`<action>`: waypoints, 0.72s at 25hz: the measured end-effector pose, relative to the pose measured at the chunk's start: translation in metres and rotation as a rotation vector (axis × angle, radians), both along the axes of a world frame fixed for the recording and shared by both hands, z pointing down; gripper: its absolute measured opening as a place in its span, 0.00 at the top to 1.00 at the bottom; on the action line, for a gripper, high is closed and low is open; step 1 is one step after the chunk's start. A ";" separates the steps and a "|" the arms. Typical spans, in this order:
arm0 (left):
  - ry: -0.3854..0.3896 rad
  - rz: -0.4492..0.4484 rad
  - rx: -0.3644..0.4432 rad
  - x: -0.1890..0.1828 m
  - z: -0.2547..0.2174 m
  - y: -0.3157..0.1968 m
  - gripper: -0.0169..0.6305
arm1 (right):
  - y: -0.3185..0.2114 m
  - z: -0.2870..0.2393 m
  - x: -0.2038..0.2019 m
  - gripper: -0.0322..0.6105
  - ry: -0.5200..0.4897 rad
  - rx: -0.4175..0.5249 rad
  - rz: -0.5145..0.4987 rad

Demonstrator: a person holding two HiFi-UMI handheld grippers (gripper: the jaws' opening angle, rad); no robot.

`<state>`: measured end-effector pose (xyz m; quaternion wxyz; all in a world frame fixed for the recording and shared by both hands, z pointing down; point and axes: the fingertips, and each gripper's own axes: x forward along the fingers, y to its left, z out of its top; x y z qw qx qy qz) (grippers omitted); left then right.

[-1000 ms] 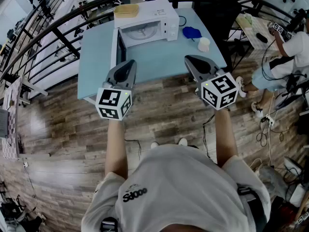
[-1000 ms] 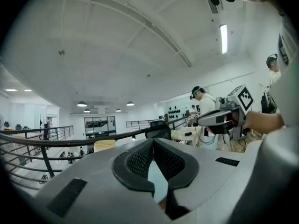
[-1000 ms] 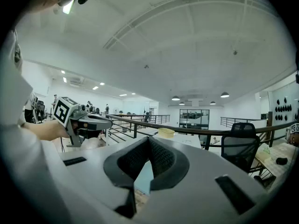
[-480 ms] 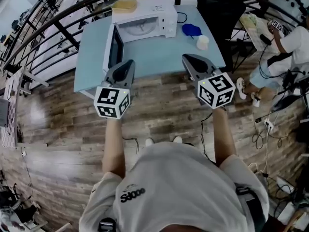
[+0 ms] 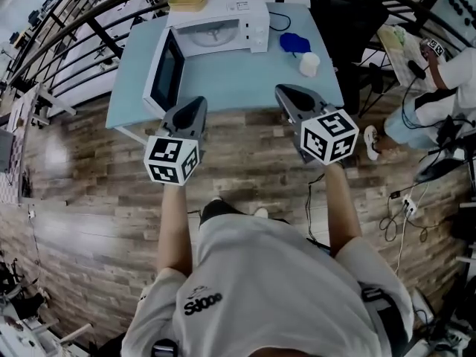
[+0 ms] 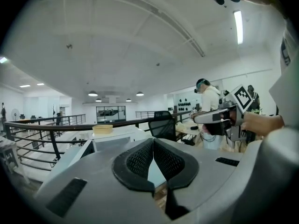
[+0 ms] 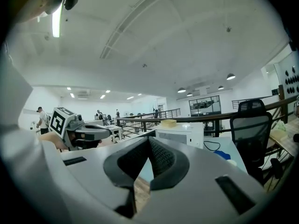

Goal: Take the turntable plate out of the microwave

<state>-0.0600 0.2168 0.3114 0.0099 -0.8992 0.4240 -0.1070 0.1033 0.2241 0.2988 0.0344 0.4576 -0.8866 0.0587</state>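
Note:
The white microwave point(image 5: 223, 21) stands at the back of the light blue table point(image 5: 245, 80) with its door point(image 5: 165, 69) swung open to the left. Inside the cavity lies the pale turntable plate point(image 5: 214, 36). My left gripper point(image 5: 198, 103) hangs over the table's front edge, below the open door, shut with nothing in it. My right gripper point(image 5: 281, 91) is level with it further right, also shut and empty. In the left gripper view the microwave point(image 6: 110, 139) sits ahead past the closed jaws. The right gripper view has the microwave point(image 7: 180, 133) ahead too.
A yellow bowl point(image 5: 187, 0) rests on top of the microwave. A blue cloth point(image 5: 294, 44) and a white cup point(image 5: 309, 64) lie right of it. A black chair point(image 5: 342, 6) stands behind the table, a railing runs along the left, and a seated person point(image 5: 446, 73) is at the right.
The table and microwave have slid up and left in the head view as the person stepped. Both grippers sank a little towards the table's front edge and stayed shut.

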 end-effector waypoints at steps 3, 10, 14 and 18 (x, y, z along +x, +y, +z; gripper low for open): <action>-0.010 -0.012 -0.001 0.008 0.000 -0.013 0.95 | -0.014 -0.004 0.011 0.94 -0.004 0.011 0.004; -0.005 -0.007 -0.010 0.017 0.011 -0.059 0.95 | -0.050 0.002 0.036 0.94 -0.043 -0.015 0.066; -0.021 0.018 -0.012 0.026 0.025 -0.108 0.95 | -0.087 0.013 0.049 0.94 -0.036 -0.034 0.108; -0.028 0.040 0.008 0.025 0.026 -0.170 0.95 | -0.146 0.012 0.048 0.94 -0.053 -0.031 0.136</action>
